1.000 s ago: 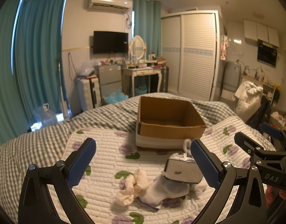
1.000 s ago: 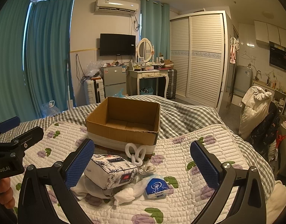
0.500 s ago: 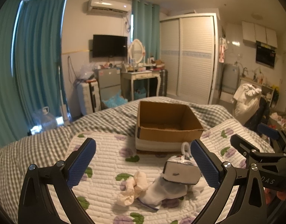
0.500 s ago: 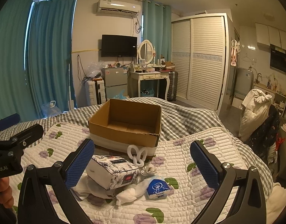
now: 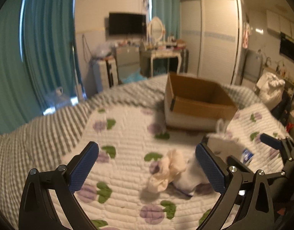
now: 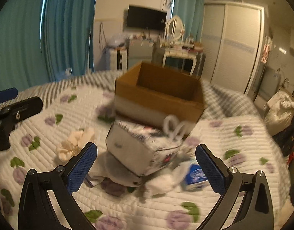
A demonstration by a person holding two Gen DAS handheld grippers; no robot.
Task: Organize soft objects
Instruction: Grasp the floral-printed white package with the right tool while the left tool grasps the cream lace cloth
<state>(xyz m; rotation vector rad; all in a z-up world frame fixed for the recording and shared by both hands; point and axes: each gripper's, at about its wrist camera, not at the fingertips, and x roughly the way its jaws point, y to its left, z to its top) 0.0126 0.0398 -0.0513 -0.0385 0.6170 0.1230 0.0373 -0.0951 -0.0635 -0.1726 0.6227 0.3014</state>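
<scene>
Both hand-held grippers, left [image 5: 147, 164] and right [image 6: 146, 164], gape apart over quilted bedding [image 5: 127, 134]; boxy tissue pack [image 6: 135, 151], cardboard box [image 6: 158, 95].

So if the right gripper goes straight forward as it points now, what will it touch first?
Most likely the wrapped tissue pack, lying between the open right gripper fingers' line, before the cardboard box. Blur makes depth uncertain.

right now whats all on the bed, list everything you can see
box: 1, brown cardboard, open, behind the pile
tissue pack: 1, white patterned, atop the pile
white cloth: 1, under the pack
cream cloth: 1, bunched, left of the pile
blue packet: 1, blue-white, right of the pile
white loops: 1, against the box front
quilt: 1, white, floral
left gripper: 1, black, blue pads, open
right gripper: 1, same, open
</scene>
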